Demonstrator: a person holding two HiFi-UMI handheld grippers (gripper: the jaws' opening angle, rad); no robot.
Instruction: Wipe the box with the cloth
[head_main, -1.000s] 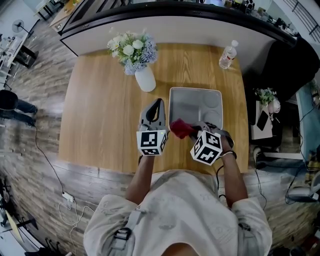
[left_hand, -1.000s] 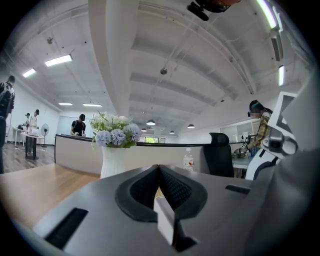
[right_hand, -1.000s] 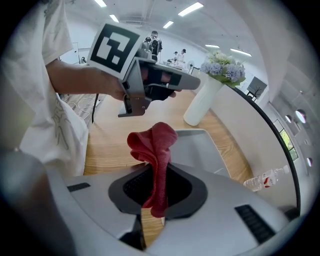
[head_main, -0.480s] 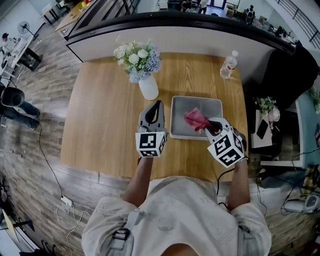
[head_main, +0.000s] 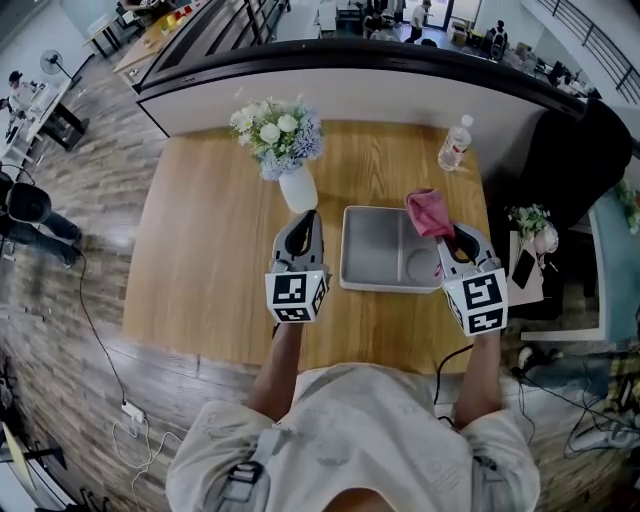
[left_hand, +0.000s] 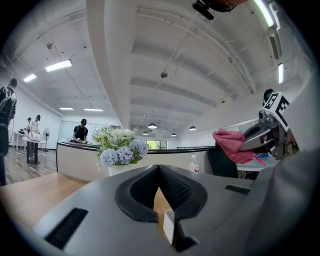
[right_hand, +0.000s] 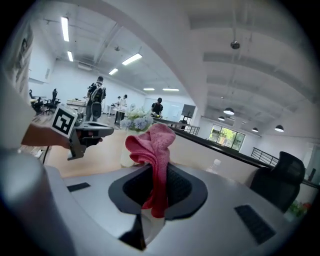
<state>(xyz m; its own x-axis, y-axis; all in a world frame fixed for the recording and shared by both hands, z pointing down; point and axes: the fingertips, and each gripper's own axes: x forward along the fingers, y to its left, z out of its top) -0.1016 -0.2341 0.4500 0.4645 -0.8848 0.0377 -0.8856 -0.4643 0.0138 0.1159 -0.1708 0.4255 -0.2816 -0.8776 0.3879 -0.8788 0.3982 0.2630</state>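
In the head view, the left gripper (head_main: 307, 216) lies low over the wooden tabletop (head_main: 205, 250) with its fingers pressed together, and the grey box (head_main: 378, 250) sits on the tabletop just to the right of those fingers. A white vase of flowers (head_main: 285, 150) stands just beyond their tips. The right gripper (head_main: 455, 234) is at the box's right edge, its fingers clamped on the pink cloth (head_main: 429, 212), which bunches up just past the tips over the box's far right corner. A water bottle (head_main: 455, 112) stands farther off beyond that cloth. In the left gripper view, the two dark fingers (left_hand: 142, 192) meet at their tips with nothing held between them and only a sliver of tabletop showing through. The flowers stand ahead and slightly left of them, and the other gripper is up at the right with the cloth hanging from its tips, off the tabletop. In the right gripper view, the fingers (right_hand: 182, 192) grip a fold of the cloth. It rises in a crumpled bunch above them and a tail hangs down between them, with the left gripper off to the left.
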